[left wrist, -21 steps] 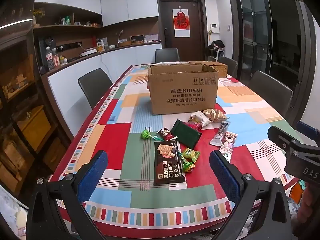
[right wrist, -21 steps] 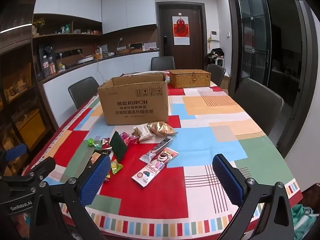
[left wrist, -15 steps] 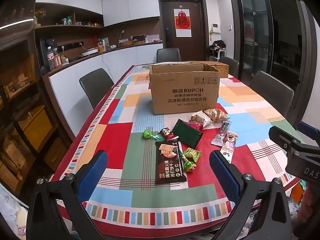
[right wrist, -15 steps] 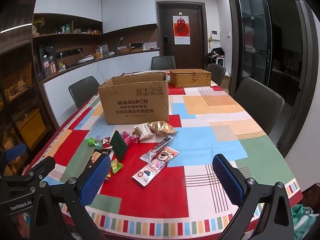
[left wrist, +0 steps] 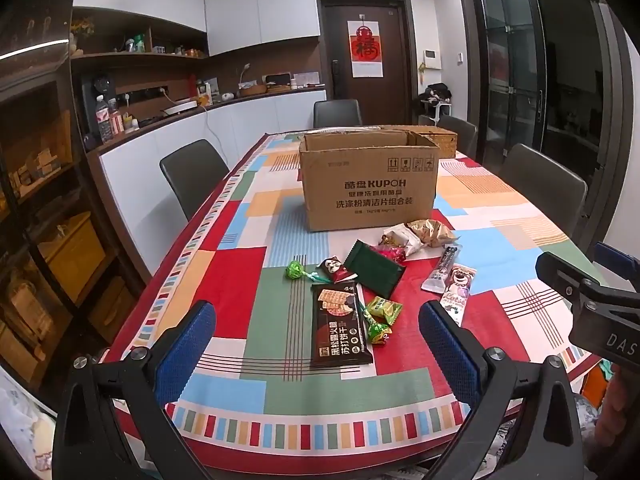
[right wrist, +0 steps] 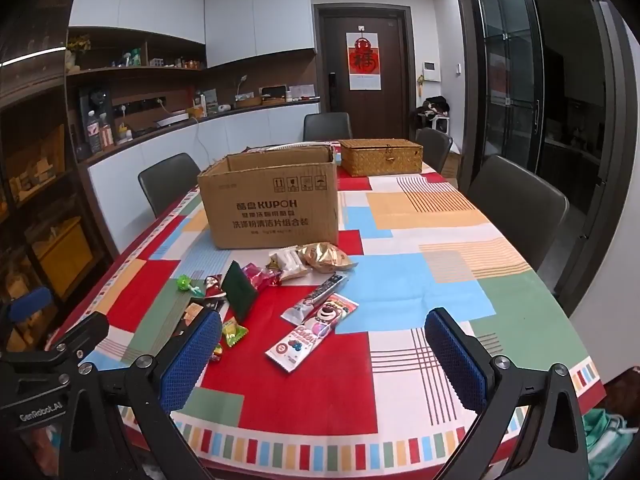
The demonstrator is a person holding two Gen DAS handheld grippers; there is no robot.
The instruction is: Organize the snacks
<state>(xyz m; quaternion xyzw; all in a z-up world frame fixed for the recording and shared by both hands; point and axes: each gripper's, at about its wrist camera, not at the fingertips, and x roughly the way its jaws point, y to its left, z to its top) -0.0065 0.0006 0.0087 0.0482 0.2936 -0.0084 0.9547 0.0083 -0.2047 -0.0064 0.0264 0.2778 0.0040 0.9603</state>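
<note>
L gripper (left wrist: pixel 316 344) wide, empty | R gripper (right wrist: pixel 324 354) wide, empty | snacks (left wrist: pixel 376 276) – loose by box (left wrist: pixel 368 184)

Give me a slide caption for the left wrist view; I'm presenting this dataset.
Open left gripper hovers over snack packets scattered before an open cardboard box on a colorful tablecloth.

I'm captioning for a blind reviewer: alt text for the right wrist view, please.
Open right gripper hovers over a colourful checked tablecloth strewn with snack packets, nearest a pink bear-print wrapper; behind stand an open brown cardboard box and a woven basket.
</note>
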